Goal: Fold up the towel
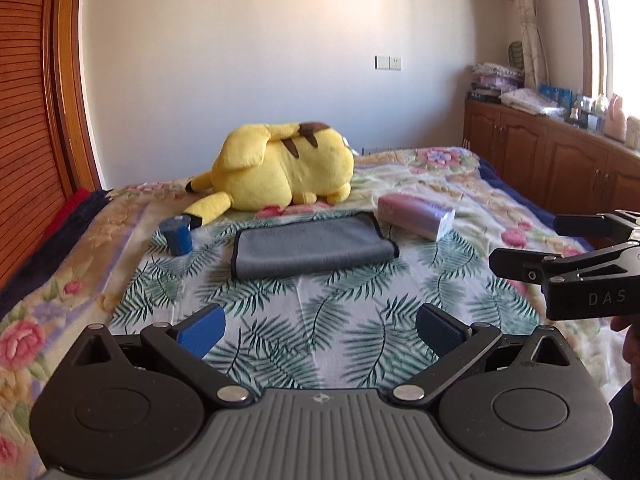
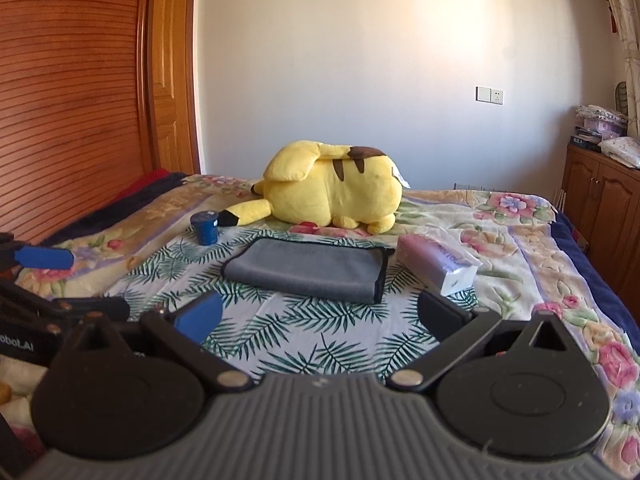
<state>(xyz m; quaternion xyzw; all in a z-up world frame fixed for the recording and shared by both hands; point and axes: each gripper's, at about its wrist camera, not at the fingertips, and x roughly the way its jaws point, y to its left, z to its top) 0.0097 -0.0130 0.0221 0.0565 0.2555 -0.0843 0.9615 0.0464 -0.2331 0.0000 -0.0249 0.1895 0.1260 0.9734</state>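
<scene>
The grey towel (image 1: 314, 246) lies on the bed (image 1: 360, 320), on the palm-leaf sheet toward the far side, already doubled over into a flat rectangle, between a blue cup (image 1: 178, 236) and a pink tissue pack (image 1: 416, 216), with a yellow plush (image 1: 280, 164) behind it. The left gripper (image 1: 320, 330) and right gripper (image 2: 320, 316) both hover released and empty, well short of it. Judging by this, either a further fold remains or the job is finishing; another fold calls for reaching forward to pinch the near corners.

Warm daylight from right window (image 1: 612, 20), fisheye-curved edges, slight softness
</scene>
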